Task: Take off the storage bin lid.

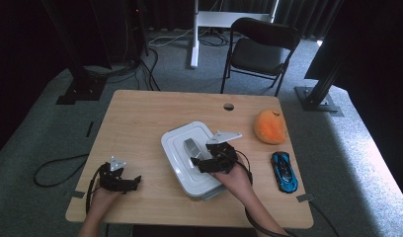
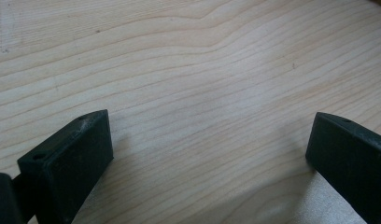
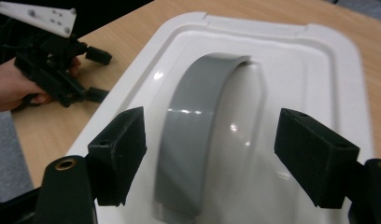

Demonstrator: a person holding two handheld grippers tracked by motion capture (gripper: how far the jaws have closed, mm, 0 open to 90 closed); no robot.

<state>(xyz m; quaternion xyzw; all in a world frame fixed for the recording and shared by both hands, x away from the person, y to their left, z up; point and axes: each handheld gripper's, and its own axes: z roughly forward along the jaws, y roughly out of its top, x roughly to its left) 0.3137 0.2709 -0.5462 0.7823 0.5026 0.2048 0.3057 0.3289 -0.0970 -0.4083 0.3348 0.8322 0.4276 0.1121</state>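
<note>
The white lidded box (image 1: 189, 160) sits mid-desk; the right gripper (image 3: 209, 149) straddles its grey handle (image 3: 193, 140), jaws spread, not touching. Orange plush (image 1: 270, 126) and blue car (image 1: 284, 171) lie toward the right edge; the left gripper (image 1: 135, 180), spread, rests near the front-left corner
</note>
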